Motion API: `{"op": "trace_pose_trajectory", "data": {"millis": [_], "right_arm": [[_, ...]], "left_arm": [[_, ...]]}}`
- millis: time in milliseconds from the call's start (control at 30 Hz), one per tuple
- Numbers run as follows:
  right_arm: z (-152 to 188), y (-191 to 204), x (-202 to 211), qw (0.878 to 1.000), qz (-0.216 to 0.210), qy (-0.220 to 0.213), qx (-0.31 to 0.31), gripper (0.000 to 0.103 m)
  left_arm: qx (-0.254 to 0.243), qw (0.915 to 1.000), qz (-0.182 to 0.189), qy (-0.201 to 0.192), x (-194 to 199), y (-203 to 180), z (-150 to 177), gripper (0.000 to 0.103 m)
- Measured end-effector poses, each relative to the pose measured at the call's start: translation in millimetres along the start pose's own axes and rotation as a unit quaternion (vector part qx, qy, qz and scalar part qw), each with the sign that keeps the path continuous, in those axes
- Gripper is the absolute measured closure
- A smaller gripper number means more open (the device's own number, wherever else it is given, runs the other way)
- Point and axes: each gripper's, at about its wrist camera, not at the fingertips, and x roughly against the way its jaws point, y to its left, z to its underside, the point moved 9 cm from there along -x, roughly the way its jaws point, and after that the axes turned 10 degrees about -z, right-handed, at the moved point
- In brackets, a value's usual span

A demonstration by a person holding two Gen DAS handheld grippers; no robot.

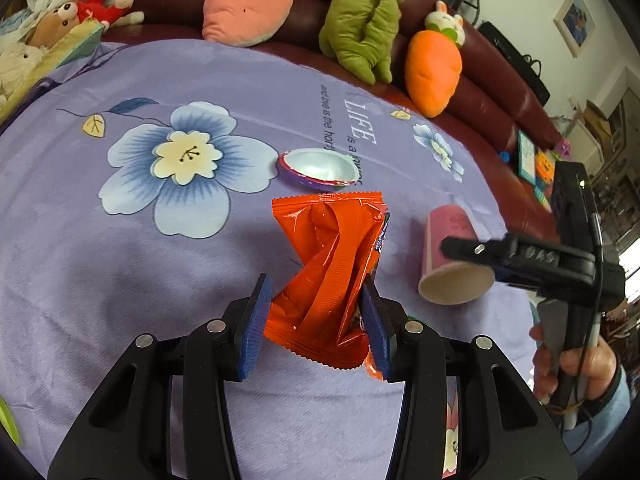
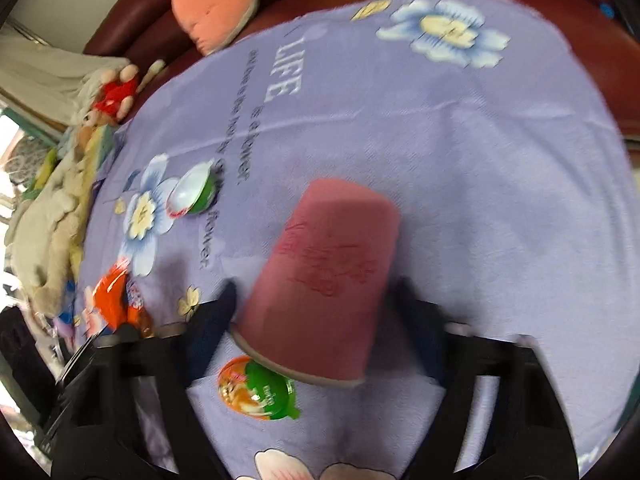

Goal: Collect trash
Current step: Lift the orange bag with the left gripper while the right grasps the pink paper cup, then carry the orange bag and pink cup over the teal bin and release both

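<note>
My left gripper [image 1: 316, 316] is shut on a crumpled orange snack wrapper [image 1: 336, 256], its blue pads [image 1: 256, 320] pinching the lower half above the lilac flowered cloth [image 1: 120, 280]. The wrapper [image 2: 116, 300] also shows at the left of the right wrist view. A pink paper cup [image 2: 328, 280] lies on its side on the cloth, rim towards me. My right gripper [image 2: 316, 296] straddles it, fingers close to both sides; the blurred view shows no firm press. From the left wrist view the cup [image 1: 452, 240] lies right of the wrapper, with the right gripper [image 1: 460, 248] over it.
An empty jelly cup [image 1: 316, 168] lies beyond the wrapper. Another jelly cup [image 2: 256, 396], orange and green, sits just below the pink cup's rim. Plush toys [image 1: 368, 20] line the dark red sofa [image 1: 500, 92] behind. A hand [image 1: 572, 364] grips the right tool.
</note>
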Motion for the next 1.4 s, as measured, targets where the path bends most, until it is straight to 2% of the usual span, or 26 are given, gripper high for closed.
{"op": "trace_pose_trajectory", "data": {"millis": [200,333,500,733,933,1200,1400], "right_arm": [[0,-6,41,0.999,0.000,-0.046,0.012,0.040],[9,-28,82,0.997,0.003,-0.075,0.000,0.040],[25,-76,146,0.992,0.019,-0.122,-0.029,0.040],[61,-164,244,0.977,0.070,-0.184,-0.083,0.040],[101,-246,318,0.954,0.099,-0.240,-0.148,0.039],[142,-316,333,0.941,0.092,-0.251,-0.208,0.039],[162,-350,338,0.933,0.085,-0.258,-0.237,0.039]], "left_arm": [[-0.028,0.9995,0.010,0.000,-1,-35,0,0.058],[-0.070,0.9971,0.030,-0.001,0,-84,5,0.058],[-0.127,0.9900,0.063,0.006,0,-157,22,0.058],[-0.204,0.9713,0.120,0.025,1,-275,60,0.058],[-0.268,0.9512,0.147,0.042,-3,-364,93,0.058],[-0.330,0.9279,0.147,0.093,-31,-443,152,0.058],[-0.364,0.9117,0.139,0.131,-58,-477,193,0.058]]}}
